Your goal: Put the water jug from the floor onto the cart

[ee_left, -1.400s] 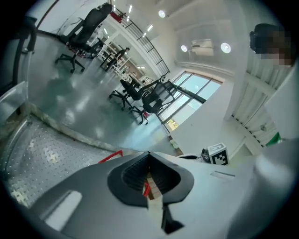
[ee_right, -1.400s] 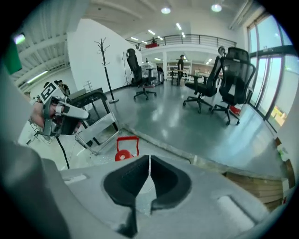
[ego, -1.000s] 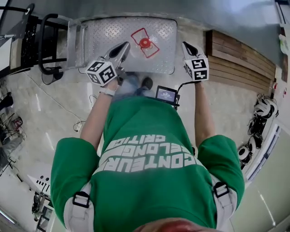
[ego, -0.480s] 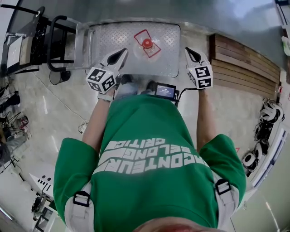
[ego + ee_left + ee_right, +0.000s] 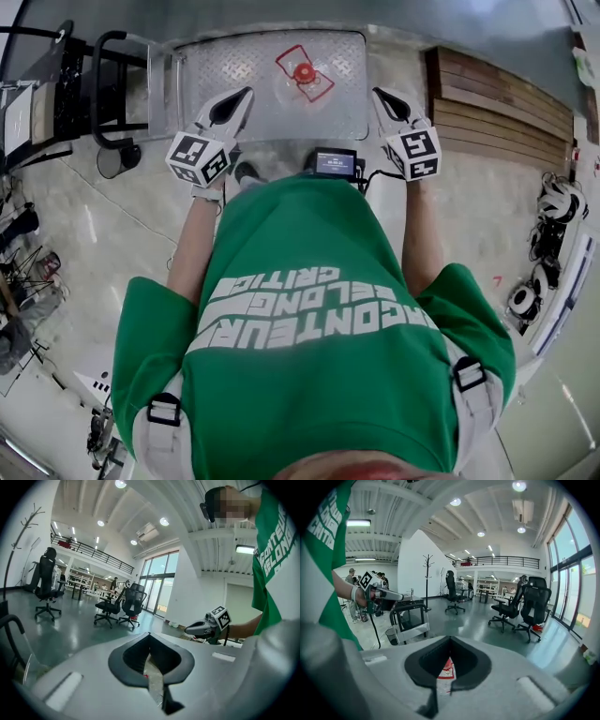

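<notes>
The water jug (image 5: 303,72), seen from above with its red cap and red label, stands on the cart's diamond-plate deck (image 5: 220,70). My left gripper (image 5: 236,97) is held to the jug's left and nearer me, shut and empty. On the jug's right my right gripper (image 5: 380,95) is also shut with nothing in it. Neither touches the jug. In the left gripper view the closed left gripper (image 5: 151,644) shows a sliver of the deck below. In the right gripper view the jug's red label (image 5: 448,668) shows under the shut right gripper (image 5: 450,641).
The cart's black handle (image 5: 103,89) rises at its left end. A wooden pallet (image 5: 497,122) lies to the right of the cart. A small screen (image 5: 336,163) hangs at the person's waist. Office chairs (image 5: 520,606) and a coat rack (image 5: 427,573) stand farther off.
Both grippers have lifted and drawn back a little from the jug, and the left one has rolled. The jug has stayed on the cart deck. The person's feet are now mostly hidden.
</notes>
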`<act>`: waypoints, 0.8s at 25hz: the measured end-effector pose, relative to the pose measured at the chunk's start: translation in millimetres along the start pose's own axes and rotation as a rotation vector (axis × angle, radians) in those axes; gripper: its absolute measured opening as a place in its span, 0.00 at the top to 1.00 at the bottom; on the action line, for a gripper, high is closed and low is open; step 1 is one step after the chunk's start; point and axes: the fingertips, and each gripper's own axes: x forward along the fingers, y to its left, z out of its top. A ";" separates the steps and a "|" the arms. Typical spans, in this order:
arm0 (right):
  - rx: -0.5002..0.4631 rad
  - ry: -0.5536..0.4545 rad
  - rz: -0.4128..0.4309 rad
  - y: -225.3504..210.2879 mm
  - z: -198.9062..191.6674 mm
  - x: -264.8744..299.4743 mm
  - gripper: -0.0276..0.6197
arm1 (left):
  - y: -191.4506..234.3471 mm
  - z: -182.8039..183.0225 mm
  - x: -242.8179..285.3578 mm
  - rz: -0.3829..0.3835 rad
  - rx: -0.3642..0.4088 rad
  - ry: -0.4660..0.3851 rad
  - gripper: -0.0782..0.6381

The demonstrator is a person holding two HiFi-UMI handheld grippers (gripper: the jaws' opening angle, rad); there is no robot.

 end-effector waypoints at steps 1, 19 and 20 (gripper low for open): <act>0.006 -0.002 0.005 6.5 3.6 -0.1 0.97 | 0.2 1.6 -3.9 -0.005 0.002 -0.005 0.88; 0.032 -0.018 0.125 115.7 56.9 39.2 0.97 | 21.4 -2.8 -56.7 -0.042 -0.031 -0.027 0.88; 0.033 -0.016 0.129 118.9 56.4 40.1 0.97 | 21.4 -4.3 -58.4 -0.041 -0.033 -0.027 0.88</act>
